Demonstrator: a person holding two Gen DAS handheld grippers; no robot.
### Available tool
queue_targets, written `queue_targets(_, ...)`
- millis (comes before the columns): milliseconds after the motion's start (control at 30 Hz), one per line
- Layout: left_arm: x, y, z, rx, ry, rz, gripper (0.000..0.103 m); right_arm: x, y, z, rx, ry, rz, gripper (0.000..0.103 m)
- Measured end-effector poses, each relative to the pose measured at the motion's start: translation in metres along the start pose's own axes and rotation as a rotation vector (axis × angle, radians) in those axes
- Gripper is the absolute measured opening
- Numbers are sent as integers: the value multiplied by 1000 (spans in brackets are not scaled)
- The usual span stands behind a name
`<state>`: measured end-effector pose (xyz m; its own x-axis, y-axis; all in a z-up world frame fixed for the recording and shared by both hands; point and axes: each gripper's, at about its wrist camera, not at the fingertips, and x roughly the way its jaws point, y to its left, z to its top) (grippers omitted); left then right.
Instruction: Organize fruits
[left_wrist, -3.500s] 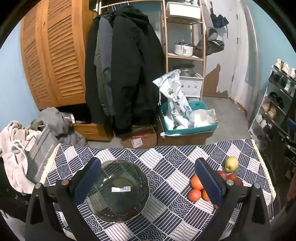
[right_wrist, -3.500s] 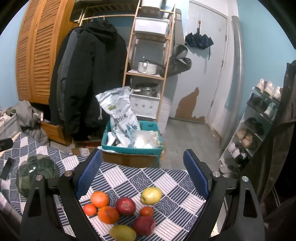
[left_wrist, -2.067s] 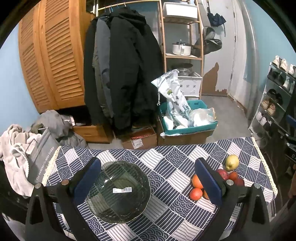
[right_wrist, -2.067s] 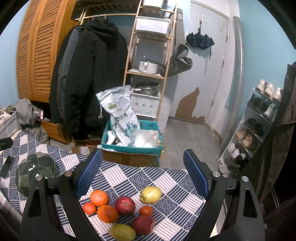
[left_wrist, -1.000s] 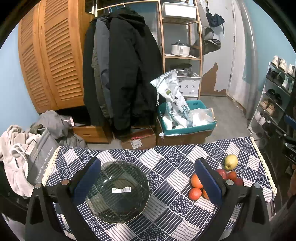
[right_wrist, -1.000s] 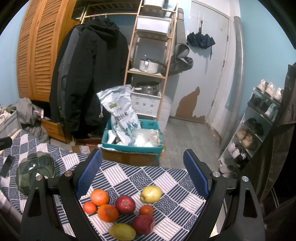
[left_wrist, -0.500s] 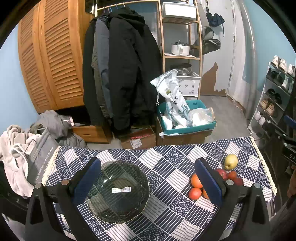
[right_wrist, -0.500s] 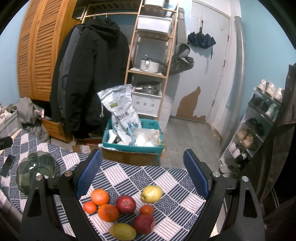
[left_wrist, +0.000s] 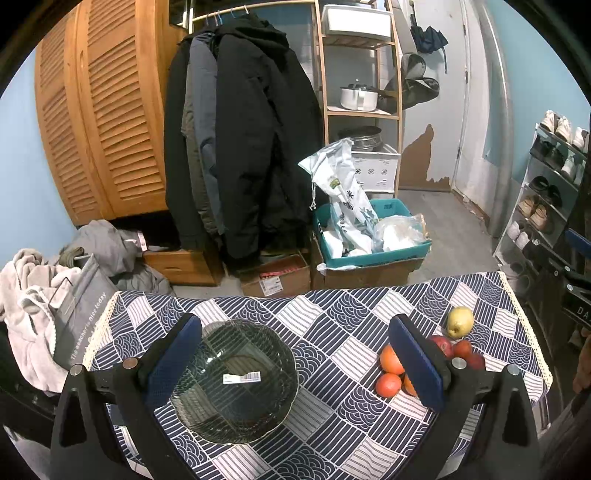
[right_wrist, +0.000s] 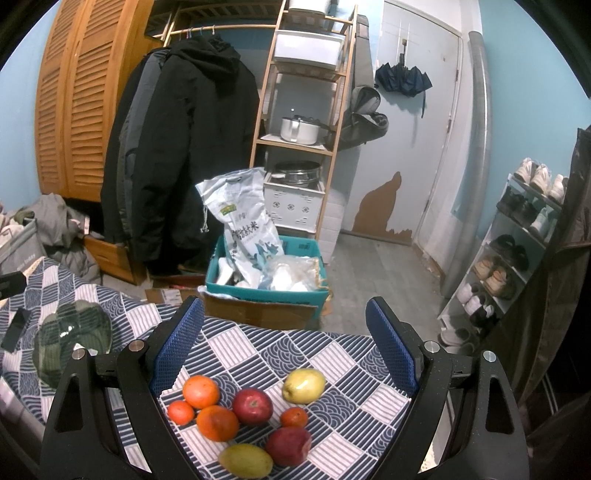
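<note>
A dark glass bowl (left_wrist: 236, 376) with a barcode sticker sits on the patterned tablecloth (left_wrist: 332, 332), empty, between the fingers of my open left gripper (left_wrist: 295, 362). The same bowl (right_wrist: 74, 339) lies far left in the right wrist view. Several fruits lie loose below my open right gripper (right_wrist: 284, 350): oranges (right_wrist: 201, 391), a red apple (right_wrist: 253, 406), a yellow pear (right_wrist: 303, 386), a second red apple (right_wrist: 289, 446) and a mango (right_wrist: 245, 460). In the left wrist view the fruit cluster (left_wrist: 391, 360) is partly hidden behind the right finger, with the pear (left_wrist: 460, 322) farthest back. Neither gripper holds anything.
A dark phone (right_wrist: 15, 328) lies left of the bowl. Beyond the table's far edge stand a teal crate (right_wrist: 266, 284) of bags on cardboard boxes, hanging coats (left_wrist: 240, 147), a wooden shelf rack (right_wrist: 303, 129) and a shoe rack (right_wrist: 517, 240) at right.
Both views drifted slightly over the last seconds. Bowl and fruits have not moved, and both grippers have stayed open.
</note>
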<state>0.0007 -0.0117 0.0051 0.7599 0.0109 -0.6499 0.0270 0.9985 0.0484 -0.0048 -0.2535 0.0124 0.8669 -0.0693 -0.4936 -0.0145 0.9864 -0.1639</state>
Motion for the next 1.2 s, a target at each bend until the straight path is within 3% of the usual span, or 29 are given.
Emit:
queue_targets(667, 0, -11, 0, 9, 5, -3, 102, 0, -5, 3, 0, 9, -4, 88)
queue_targets(833, 14, -15, -5, 15, 31, -12, 102, 13, -3, -26, 1, 48, -11, 88)
queue_targets(1000, 31, -19, -12, 8, 90, -64, 102, 16, -8, -25, 11, 83, -10, 88)
queue_targets(1200, 50, -30, -24, 43, 132, -64, 102, 29, -17, -28, 33, 156, 0, 88)
